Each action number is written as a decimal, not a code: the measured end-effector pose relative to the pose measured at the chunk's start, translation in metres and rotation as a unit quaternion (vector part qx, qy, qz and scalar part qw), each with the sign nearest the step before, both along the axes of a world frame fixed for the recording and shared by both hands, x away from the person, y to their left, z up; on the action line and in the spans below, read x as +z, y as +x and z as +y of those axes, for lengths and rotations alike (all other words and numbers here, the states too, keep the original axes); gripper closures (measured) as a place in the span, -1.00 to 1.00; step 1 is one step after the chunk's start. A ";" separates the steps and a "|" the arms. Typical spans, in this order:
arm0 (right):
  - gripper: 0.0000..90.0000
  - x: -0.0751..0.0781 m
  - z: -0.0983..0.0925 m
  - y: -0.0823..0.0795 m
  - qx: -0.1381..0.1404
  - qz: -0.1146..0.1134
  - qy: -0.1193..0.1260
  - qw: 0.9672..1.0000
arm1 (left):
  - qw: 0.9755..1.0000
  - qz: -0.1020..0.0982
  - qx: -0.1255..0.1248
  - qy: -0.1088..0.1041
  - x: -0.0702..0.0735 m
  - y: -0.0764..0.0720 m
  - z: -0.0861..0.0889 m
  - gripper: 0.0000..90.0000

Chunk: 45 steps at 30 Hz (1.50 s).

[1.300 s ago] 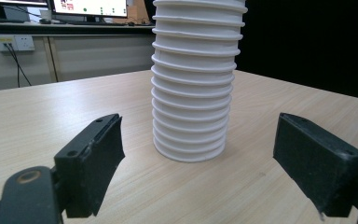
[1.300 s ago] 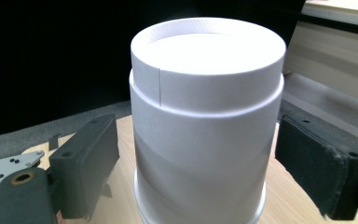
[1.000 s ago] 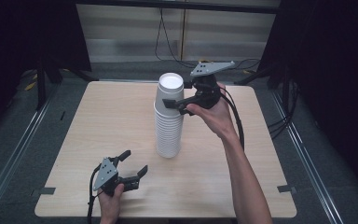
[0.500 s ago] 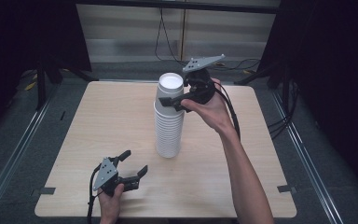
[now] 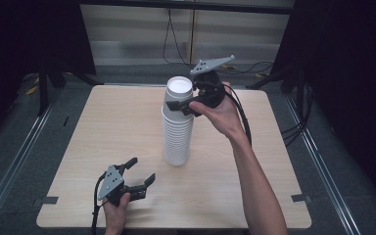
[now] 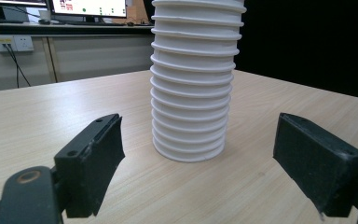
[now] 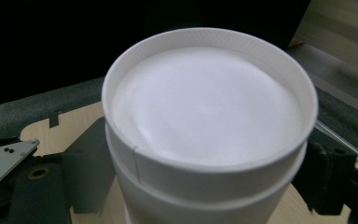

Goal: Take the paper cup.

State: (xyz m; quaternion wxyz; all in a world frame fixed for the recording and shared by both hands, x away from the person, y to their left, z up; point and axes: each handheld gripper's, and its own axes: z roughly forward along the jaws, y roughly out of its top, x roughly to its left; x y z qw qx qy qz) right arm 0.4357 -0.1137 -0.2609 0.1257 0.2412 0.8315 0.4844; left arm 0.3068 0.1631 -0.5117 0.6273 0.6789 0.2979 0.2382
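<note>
A tall stack of white paper cups (image 5: 177, 132) stands in the middle of the wooden table (image 5: 103, 127). My right gripper (image 5: 190, 104) is at the top of the stack, open, with one jaw on each side of the top cup (image 7: 205, 112). The pads lie very near the cup wall, and I cannot tell whether they touch it. My left gripper (image 5: 139, 172) rests open near the table's front edge, left of the stack. It points at the stack's base (image 6: 189, 140), with nothing between its jaws.
The table sits on grey floor with metal rails (image 5: 10, 161) along both sides. Cables (image 5: 293, 132) trail off the right edge, and dark curtains close in the sides. Bare tabletop lies all around the stack.
My right gripper has moved left from beside the stack and now straddles the top cup. The left gripper and the stack have not moved.
</note>
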 end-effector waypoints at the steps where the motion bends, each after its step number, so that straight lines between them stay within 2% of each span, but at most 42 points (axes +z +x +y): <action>1: -0.58 0.000 0.000 0.000 0.000 0.000 0.000 1.000 | 1.000 0.003 -0.001 -0.005 0.000 0.000 -0.001 -0.65; 5: -0.58 -0.001 -0.001 -0.001 -0.002 -0.002 0.009 1.000 | 1.000 0.000 0.000 0.001 0.000 0.000 0.000 -0.65; 13: -0.56 0.001 -0.001 -0.001 -0.001 -0.009 0.012 1.000 | 1.000 -0.001 -0.001 0.001 0.000 0.000 0.000 -0.65; 25: -0.55 0.004 -0.001 -0.001 0.000 -0.009 0.005 1.000 | 1.000 -0.001 -0.001 0.000 0.000 0.000 0.000 -0.65; 28: -0.54 0.011 -0.006 -0.003 -0.002 -0.017 0.029 0.999 | 1.000 -0.001 -0.001 0.000 0.000 0.000 0.000 -0.65; 31: -0.54 0.015 -0.006 -0.004 -0.002 -0.016 0.027 1.000 | 1.000 -0.001 -0.001 0.000 0.000 0.000 0.000 -0.65; 35: -0.54 0.014 -0.007 -0.004 -0.003 -0.020 0.036 0.999 | 1.000 -0.002 -0.001 0.001 0.000 0.000 0.000 -0.65; 43: -0.53 0.019 -0.011 -0.006 -0.005 -0.030 0.063 0.998 | 1.000 -0.001 -0.001 0.000 0.000 0.000 0.000 -0.65; 45: -0.53 0.020 -0.013 -0.006 -0.006 -0.031 0.078 0.996 | 1.000 -0.001 -0.001 0.000 0.000 0.000 0.000 -0.65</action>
